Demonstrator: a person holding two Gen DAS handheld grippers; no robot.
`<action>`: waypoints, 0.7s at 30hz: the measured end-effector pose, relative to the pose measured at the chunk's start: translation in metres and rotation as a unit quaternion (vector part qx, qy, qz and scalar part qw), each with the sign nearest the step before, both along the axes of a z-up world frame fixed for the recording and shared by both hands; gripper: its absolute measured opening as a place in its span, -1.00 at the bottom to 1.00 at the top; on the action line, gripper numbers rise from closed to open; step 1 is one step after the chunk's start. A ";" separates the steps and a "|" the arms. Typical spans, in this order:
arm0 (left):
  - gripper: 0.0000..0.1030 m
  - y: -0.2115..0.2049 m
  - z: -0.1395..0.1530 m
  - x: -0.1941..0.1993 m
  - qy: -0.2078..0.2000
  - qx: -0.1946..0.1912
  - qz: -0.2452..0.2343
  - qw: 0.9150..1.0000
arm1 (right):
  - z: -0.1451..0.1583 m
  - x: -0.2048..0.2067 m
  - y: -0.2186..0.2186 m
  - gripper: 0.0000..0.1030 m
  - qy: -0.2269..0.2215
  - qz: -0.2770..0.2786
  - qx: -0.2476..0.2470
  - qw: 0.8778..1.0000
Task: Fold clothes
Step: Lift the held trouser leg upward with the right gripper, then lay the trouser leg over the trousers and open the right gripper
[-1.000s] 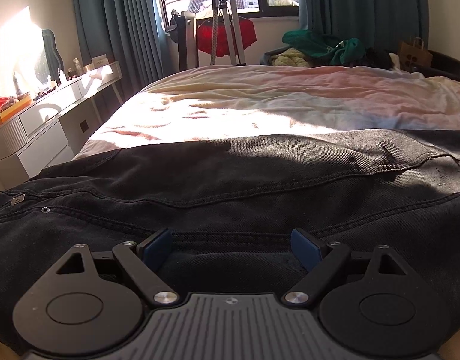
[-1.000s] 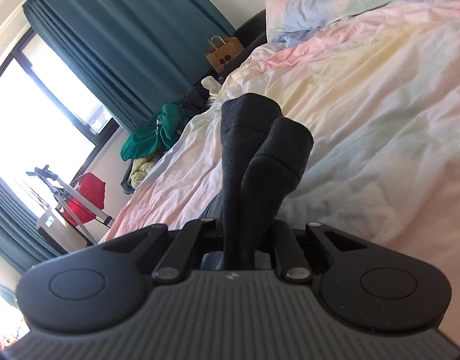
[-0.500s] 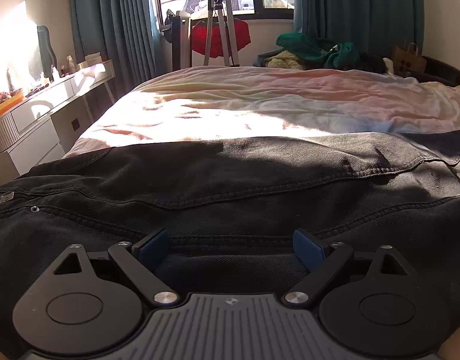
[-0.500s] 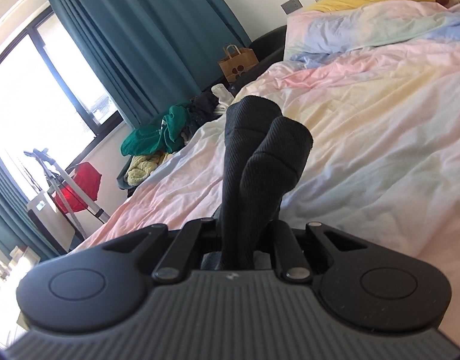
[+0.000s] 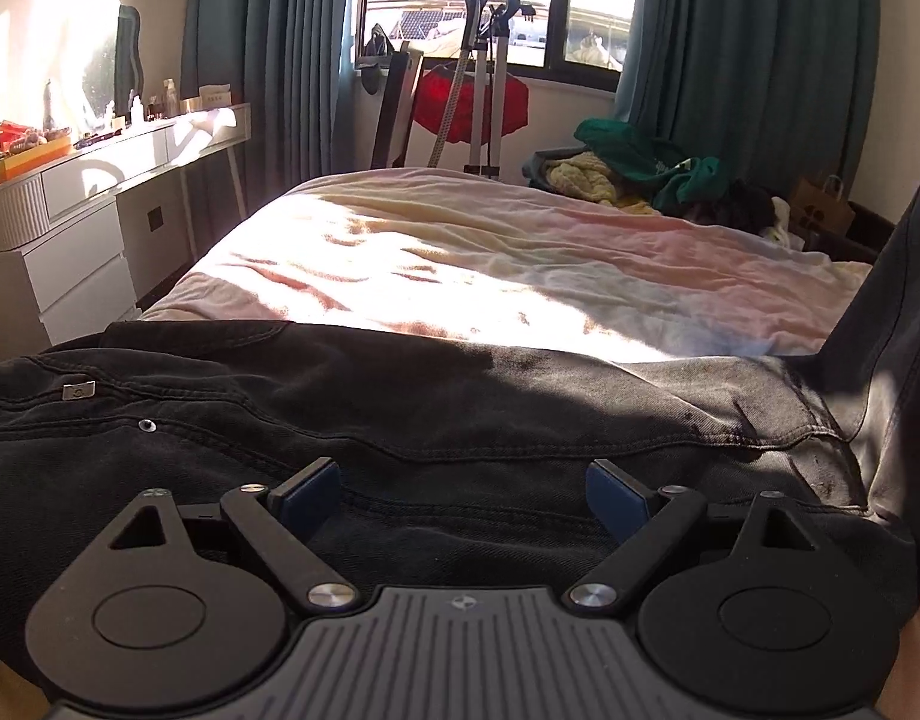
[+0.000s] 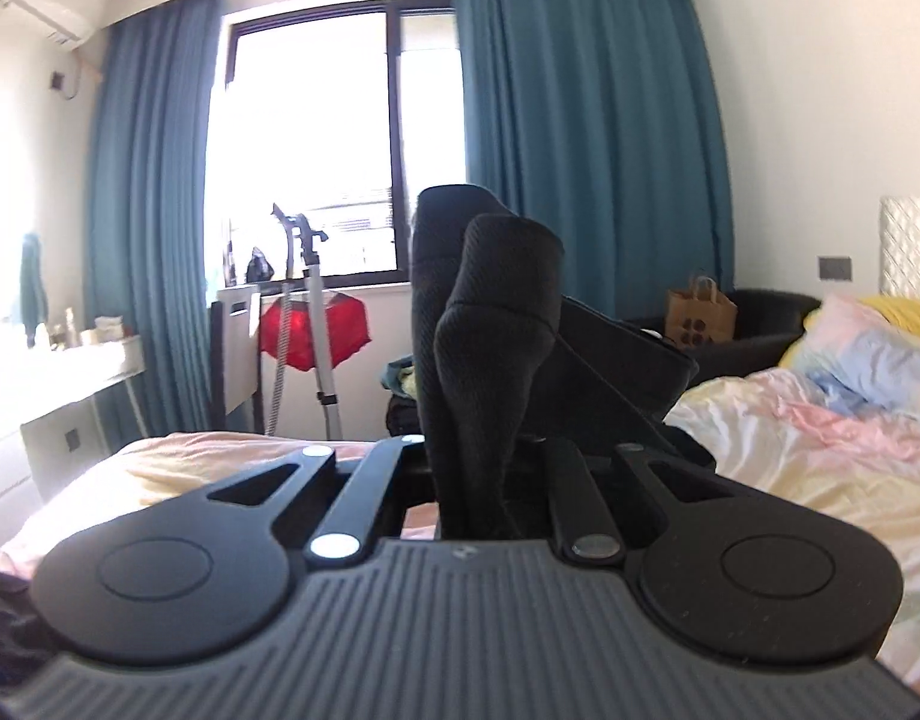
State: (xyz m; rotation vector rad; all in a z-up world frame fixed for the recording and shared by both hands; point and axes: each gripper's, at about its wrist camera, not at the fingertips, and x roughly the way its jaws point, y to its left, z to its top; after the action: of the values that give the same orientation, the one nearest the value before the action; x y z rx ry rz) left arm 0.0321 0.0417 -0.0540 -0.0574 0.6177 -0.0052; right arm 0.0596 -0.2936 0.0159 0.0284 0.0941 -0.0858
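Black jeans (image 5: 399, 420) lie spread across the near edge of the bed, waistband with rivet and metal tag at the left. My left gripper (image 5: 463, 495) hovers just above them, blue pads wide apart, open, with nothing pinched. At the right edge of the left wrist view one trouser leg (image 5: 898, 324) rises off the bed. My right gripper (image 6: 478, 468) is shut on a bunched fold of that black denim (image 6: 484, 324), which sticks up between the fingers, raised above the bed and held level.
The pastel bedsheet (image 5: 490, 258) stretches away behind the jeans. A white dresser (image 5: 81, 222) stands at the left. A clothes steamer with a red hanging item (image 5: 472, 96) stands by the window. A heap of clothes (image 5: 640, 174) and a paper bag (image 6: 700, 312) lie beyond the bed; pillows (image 6: 868, 354) are at the right.
My right gripper rose, rolled upright and swung toward the window, carrying the denim fold. The trouser leg now rises at the right of the left wrist view. My left gripper lifted slightly.
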 end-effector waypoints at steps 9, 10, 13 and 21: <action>0.76 0.059 0.045 -0.024 -0.046 -0.033 0.055 0.997 | -0.113 -0.019 0.157 -0.77 0.153 0.208 -0.167 0.952; 0.76 0.062 0.046 -0.024 -0.045 -0.037 0.058 0.997 | -0.121 -0.020 0.164 -0.76 0.160 0.209 -0.185 0.947; 0.76 0.067 0.048 -0.023 -0.044 -0.041 0.063 0.996 | -0.139 -0.024 0.182 -0.76 0.167 0.205 -0.236 0.935; 0.76 0.052 0.046 -0.019 -0.052 -0.021 0.037 0.998 | -0.132 -0.024 0.195 -0.74 0.172 0.230 -0.193 0.938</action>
State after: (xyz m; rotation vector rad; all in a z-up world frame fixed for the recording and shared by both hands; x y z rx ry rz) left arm 0.0130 0.0934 -0.0081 -0.1193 0.5119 0.0512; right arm 0.0352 -0.0985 -0.1159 -0.4029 0.4307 0.3619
